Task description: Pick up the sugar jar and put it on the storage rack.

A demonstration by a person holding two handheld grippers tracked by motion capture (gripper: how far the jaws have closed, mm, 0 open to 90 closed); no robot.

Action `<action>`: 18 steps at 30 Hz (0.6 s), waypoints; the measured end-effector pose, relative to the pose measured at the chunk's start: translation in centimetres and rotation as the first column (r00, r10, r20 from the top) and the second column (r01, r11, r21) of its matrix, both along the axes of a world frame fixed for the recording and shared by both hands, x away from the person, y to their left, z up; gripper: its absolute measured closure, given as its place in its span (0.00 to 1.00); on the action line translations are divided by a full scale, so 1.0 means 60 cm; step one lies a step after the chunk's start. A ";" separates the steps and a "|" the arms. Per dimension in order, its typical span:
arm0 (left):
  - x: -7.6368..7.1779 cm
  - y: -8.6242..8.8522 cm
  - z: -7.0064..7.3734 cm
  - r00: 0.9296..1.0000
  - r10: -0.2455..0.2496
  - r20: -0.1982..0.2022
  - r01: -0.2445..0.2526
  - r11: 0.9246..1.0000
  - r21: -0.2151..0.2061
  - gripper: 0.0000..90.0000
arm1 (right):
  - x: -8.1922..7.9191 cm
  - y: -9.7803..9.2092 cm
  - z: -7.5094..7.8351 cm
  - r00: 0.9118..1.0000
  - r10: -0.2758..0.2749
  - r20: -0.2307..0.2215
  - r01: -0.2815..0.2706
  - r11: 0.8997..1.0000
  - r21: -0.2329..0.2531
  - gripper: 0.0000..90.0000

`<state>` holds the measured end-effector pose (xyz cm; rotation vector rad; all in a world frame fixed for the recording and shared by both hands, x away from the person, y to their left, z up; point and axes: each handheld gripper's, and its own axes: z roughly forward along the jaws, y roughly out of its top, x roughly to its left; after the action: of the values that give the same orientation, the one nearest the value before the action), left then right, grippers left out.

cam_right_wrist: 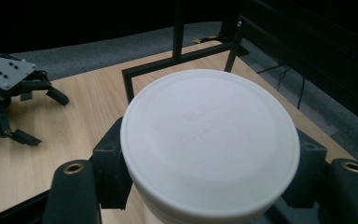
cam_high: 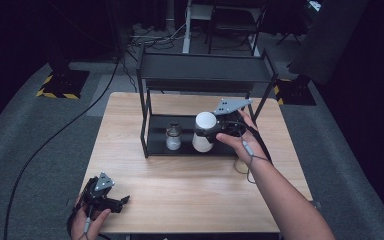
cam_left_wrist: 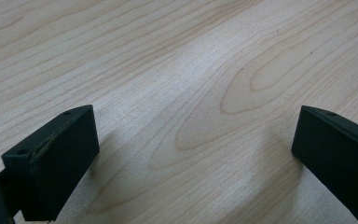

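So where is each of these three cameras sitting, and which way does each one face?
High view: above the person's side, facing forward and down on the table; both forearms show.
Left gripper view: rides the left gripper, facing bare tabletop between open jaws.
Right gripper view: rides the right gripper, facing the white jar it clamps.
Shared: jar, shelf rack and left gripper appear in the high and right gripper views.

High view above table, gripper views close, sharing its wood

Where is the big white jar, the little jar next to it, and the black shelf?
White jar (cam_right_wrist: 209, 140), right gripper view, on its flat lid.
Little jar (cam_high: 173, 136), high view, on its body.
Black shelf (cam_high: 205, 66), high view, on its top tray.
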<state>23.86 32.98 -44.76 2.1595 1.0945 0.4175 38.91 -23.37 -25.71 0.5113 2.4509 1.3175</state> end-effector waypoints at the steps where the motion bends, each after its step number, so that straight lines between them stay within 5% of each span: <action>1: 0.000 0.000 0.000 1.000 0.000 0.000 0.000 1.000 0.000 0.00 | 0.004 0.002 0.000 1.000 -0.002 0.003 0.002 1.000 -0.003 0.37; 18: 0.000 0.000 0.000 1.000 0.001 -0.001 -0.001 1.000 -0.001 0.00 | 0.072 0.027 -0.040 0.998 -0.053 -0.019 0.053 0.998 -0.016 0.37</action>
<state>23.87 32.97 -44.77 2.1582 1.0955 0.4163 43.21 -21.75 -28.14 0.5838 2.4443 1.2773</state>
